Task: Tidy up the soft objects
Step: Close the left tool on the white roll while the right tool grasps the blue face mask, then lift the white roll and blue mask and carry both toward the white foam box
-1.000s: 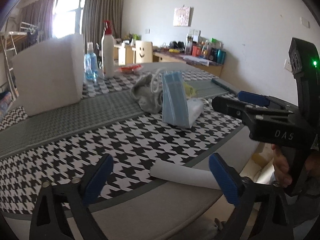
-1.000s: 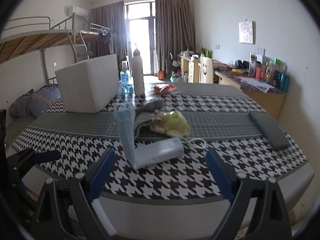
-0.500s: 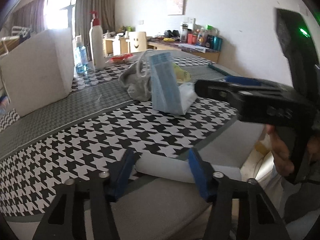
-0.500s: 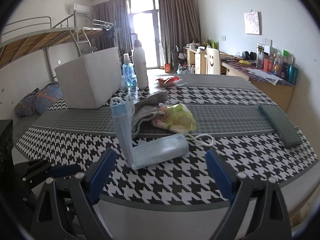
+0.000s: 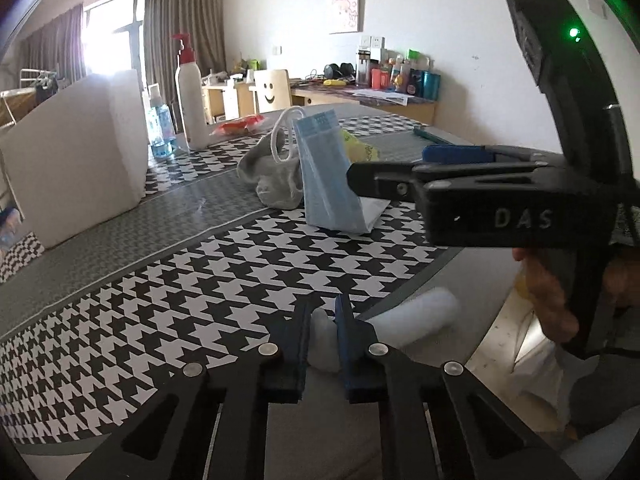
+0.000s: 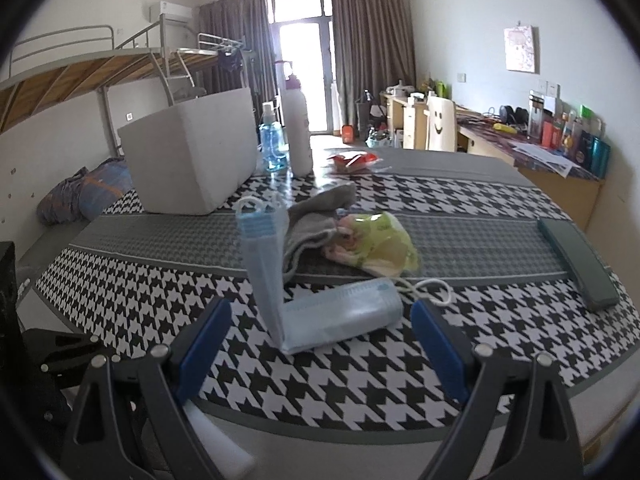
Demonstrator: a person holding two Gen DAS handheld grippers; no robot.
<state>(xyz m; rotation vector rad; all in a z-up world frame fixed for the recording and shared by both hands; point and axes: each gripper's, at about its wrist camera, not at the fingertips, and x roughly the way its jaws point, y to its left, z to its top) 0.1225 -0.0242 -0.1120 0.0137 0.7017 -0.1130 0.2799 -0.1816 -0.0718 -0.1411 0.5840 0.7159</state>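
Item 1: white foam roll (image 5: pixel 416 316), soft cylinder, smooth matt surface, lying at the near edge of the table (image 5: pixel 208 272), on the plain grey border beside the houndstooth pattern. Left gripper (image 5: pixel 322 336): jaws have just been closing and now stand nearly together, the blue pads clamped on one end of the roll, which is squeezed thin between them; the remainder extends to the right, round and uncompressed.

Item 2: stack of blue face masks (image 6: pixel 320 312), pleated, in a clear wrapper, bent into an L, one half flat on the cloth, the other upright; white ear loops at both ends. Position: centre of the table, ahead of and between the fingers of the right gripper (image 6: pixel 320 352), untouched. Right gripper jaws wide apart, nothing between the pads.

Item 3: grey knitted cloth (image 6: pixel 316 220), crumpled, touching the masks from behind.

Item 4: yellow-green crinkled packet (image 6: pixel 380 244), just beside the grey cloth.

Item 5: white rectangular box (image 6: pixel 192 164), matt, at the far left of the table.

Item 6: white pump bottle (image 6: pixel 298 128) and blue clear spray bottle (image 6: pixel 272 144), upright beside the box
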